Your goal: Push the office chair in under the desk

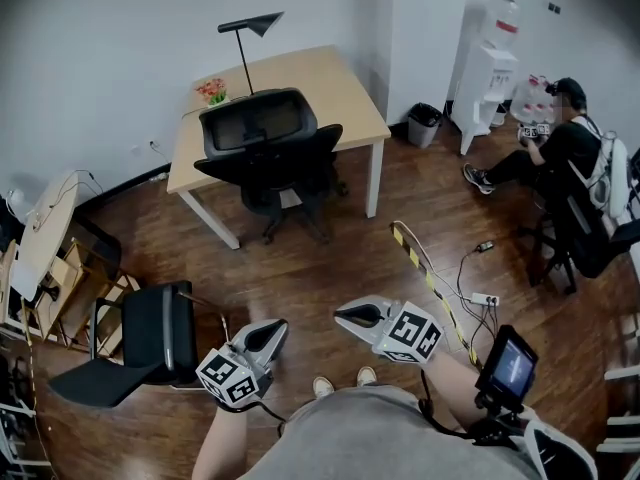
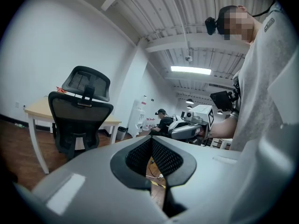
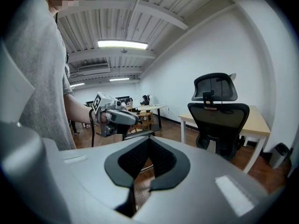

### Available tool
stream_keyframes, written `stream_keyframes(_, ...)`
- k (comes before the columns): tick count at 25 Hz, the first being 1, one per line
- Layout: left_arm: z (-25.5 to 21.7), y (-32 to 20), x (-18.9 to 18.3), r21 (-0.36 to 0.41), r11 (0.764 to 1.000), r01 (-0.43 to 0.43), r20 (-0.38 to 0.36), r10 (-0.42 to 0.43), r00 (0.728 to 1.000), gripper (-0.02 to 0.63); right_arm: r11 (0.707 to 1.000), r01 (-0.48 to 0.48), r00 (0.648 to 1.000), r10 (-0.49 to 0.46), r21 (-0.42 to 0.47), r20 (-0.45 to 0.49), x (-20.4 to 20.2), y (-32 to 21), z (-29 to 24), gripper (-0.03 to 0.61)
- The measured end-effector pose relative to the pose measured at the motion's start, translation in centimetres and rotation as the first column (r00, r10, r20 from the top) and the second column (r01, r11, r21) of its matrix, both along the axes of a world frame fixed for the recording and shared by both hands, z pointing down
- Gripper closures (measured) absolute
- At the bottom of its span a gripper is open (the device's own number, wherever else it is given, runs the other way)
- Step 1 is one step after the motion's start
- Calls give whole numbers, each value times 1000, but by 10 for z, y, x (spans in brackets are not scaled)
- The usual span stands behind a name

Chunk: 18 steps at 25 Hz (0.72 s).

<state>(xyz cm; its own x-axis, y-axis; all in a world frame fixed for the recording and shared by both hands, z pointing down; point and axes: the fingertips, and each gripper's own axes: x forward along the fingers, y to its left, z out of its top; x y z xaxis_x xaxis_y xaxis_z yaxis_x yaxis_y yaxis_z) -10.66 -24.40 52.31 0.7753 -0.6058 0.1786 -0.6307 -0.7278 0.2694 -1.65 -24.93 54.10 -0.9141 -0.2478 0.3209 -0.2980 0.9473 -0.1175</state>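
Bare floor up to office chair, black side chair left, striped cable cover right

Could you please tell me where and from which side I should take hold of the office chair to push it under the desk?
I'd take the top edge of the backrest, just under the headrest, coming from behind. The office chair faces the desk with its back toward you, so that edge is nearest and lets you push straight in.
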Motion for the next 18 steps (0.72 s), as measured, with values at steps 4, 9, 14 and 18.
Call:
stream_keyframes(4,0,1,3,2,1000,11,3,-11,1000,614,1000,0,1000,0,5,8,5,-1,-1,572)
stream_keyframes(9,-3,-3,6,-2,999,34,4,-34,999,614,1000,13,1000,-13,-1,12,10,-9,0,572)
stream_keyframes(14,-1,7,1,-1,999,54,6,-54,999,614,1000,28,999,-28,8,17,5,-4,-1,572)
stream_keyframes(18,1,14,-3,7,998,66,6,-66,998,614,999,37,999,-37,17,15,1,1,2,572)
